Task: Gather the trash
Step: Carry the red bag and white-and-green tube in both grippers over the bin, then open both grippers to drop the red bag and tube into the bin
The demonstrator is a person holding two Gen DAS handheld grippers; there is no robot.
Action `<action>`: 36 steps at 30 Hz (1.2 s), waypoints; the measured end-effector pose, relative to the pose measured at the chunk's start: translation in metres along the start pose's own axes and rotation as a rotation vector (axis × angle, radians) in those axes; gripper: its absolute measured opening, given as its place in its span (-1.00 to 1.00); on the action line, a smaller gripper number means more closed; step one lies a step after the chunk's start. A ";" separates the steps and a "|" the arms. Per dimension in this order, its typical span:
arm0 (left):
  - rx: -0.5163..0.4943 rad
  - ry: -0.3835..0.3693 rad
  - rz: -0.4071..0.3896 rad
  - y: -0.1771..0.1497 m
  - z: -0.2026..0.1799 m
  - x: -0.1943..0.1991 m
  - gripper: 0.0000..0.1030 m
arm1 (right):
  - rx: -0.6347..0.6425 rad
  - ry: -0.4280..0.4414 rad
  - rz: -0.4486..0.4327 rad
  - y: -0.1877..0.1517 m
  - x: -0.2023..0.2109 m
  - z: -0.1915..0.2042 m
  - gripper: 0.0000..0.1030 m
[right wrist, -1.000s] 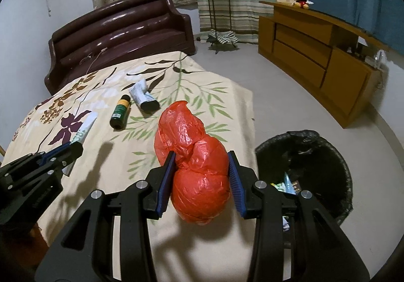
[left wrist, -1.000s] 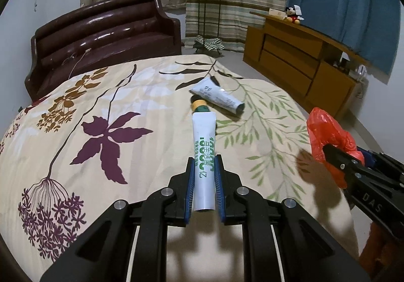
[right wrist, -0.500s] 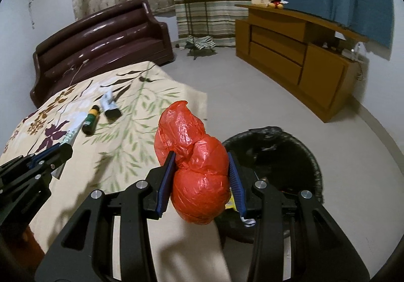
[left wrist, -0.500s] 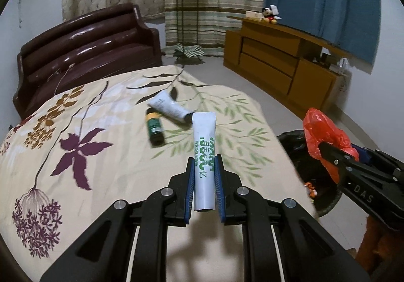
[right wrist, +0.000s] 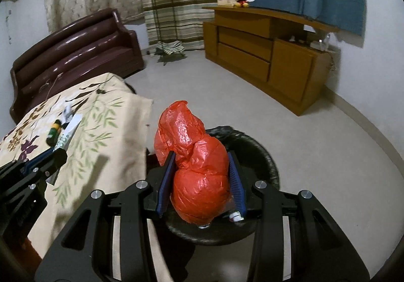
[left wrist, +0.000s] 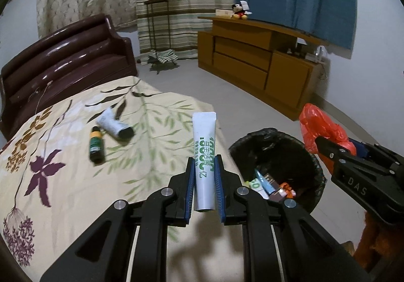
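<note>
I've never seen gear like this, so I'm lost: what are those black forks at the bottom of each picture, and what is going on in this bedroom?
Those forks are handheld grippers, one in each of a person's hands, each carrying a camera that looks along its fingers. The left gripper pinches a white tube. The right gripper clamps a crumpled red plastic bag above a black-lined trash bin. On the flowered bedspread lie a small green bottle and another white tube.
</note>
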State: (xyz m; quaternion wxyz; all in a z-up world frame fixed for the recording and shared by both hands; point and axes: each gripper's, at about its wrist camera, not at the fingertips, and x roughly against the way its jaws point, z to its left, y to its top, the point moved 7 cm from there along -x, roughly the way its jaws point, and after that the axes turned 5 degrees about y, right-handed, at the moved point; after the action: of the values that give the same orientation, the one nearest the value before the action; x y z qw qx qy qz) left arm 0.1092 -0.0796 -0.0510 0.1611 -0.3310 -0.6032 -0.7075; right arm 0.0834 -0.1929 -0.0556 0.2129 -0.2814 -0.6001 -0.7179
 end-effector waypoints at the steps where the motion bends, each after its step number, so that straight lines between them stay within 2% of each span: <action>1: -0.005 -0.004 -0.001 0.001 -0.004 -0.002 -0.68 | -0.008 -0.006 -0.003 0.000 0.000 -0.005 -0.23; 9: -0.042 -0.020 0.000 0.010 -0.033 -0.020 -0.68 | -0.038 -0.032 -0.004 0.001 -0.009 -0.025 -0.23; 24: -0.090 -0.016 0.016 0.015 -0.060 -0.045 -0.65 | -0.071 -0.055 0.009 0.002 -0.030 -0.046 -0.18; 25: -0.092 -0.016 0.021 0.015 -0.061 -0.047 -0.62 | -0.074 -0.057 0.008 0.002 -0.031 -0.046 -0.08; 27: -0.093 -0.017 0.029 0.015 -0.063 -0.050 -0.56 | -0.079 -0.059 0.008 0.002 -0.033 -0.045 -0.01; 30: -0.096 -0.007 0.029 0.015 -0.065 -0.052 -0.16 | -0.084 -0.065 0.010 0.001 -0.036 -0.048 0.00; 36: -0.093 -0.002 0.035 0.014 -0.065 -0.053 -0.02 | -0.093 -0.074 0.009 -0.001 -0.037 -0.051 0.00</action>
State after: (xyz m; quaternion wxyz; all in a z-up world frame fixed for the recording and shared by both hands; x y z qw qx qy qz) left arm 0.1394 -0.1543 -0.0792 0.1574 -0.3491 -0.5641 -0.7315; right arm 0.1028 -0.2442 -0.0865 0.1808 -0.3200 -0.5723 -0.7331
